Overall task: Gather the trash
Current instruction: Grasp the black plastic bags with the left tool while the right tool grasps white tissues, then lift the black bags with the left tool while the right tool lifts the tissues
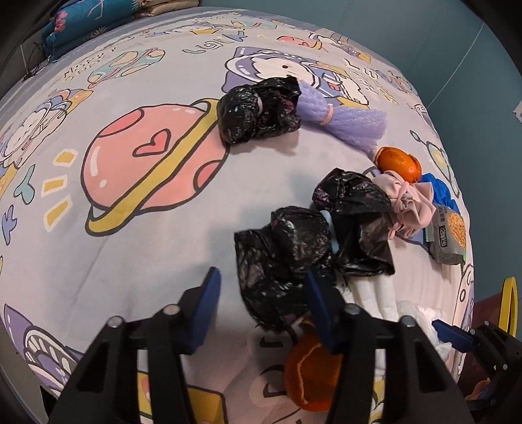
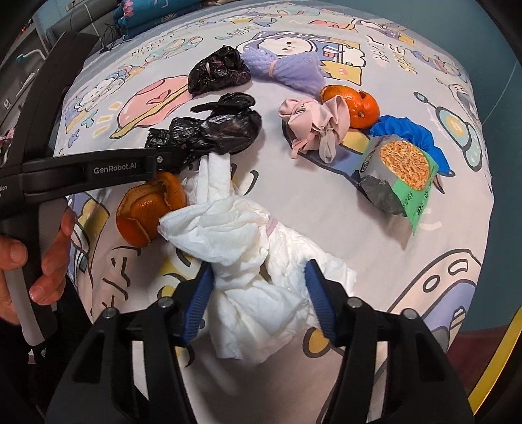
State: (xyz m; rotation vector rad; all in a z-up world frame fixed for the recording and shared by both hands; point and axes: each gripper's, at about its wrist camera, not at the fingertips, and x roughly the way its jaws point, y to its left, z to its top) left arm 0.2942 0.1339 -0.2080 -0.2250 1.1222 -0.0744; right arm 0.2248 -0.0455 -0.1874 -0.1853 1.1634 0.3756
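My right gripper (image 2: 257,296) is down over the crumpled white tissue wad (image 2: 248,261) near the front edge of the bed; the blue ribbed pads sit on either side of it, left pad touching the paper, right pad pressed into the far fold, jaws at a middling gap, so I read it as gripping the wad. My left gripper (image 1: 261,303) is on the crinkled black plastic bag tied with a pale blue band (image 1: 293,248); in the left wrist view its right pad is buried in the bag's lower lobe while the left pad stands clear w/ bare sheet beside it, so I can't tell if it's really clamped. From the right wrist view that same gripper reaches in from the left, tip at the black bag, a hand (image 2: 39,248) around its grey handle. Just beside the tissue, to its left, is a torn orange peel shell (image 2: 146,212), touching the paper. Further out: a second black plastic bag bundle (image 2: 218,70) next to a lilac foam net tied w/ a pink band (image 2: 284,70); a knotted pale pink cloth (image 2: 313,127) touching a half-peeled orange mandarin (image 2: 359,107); a crumpled blue plastic glove (image 2: 411,133) behind a green and grey snack packet (image 2: 394,173). All on the cartoon-print bedsheet (image 2: 391,261), w/ a teal patterned pillow (image 1: 98,19) at the far end.
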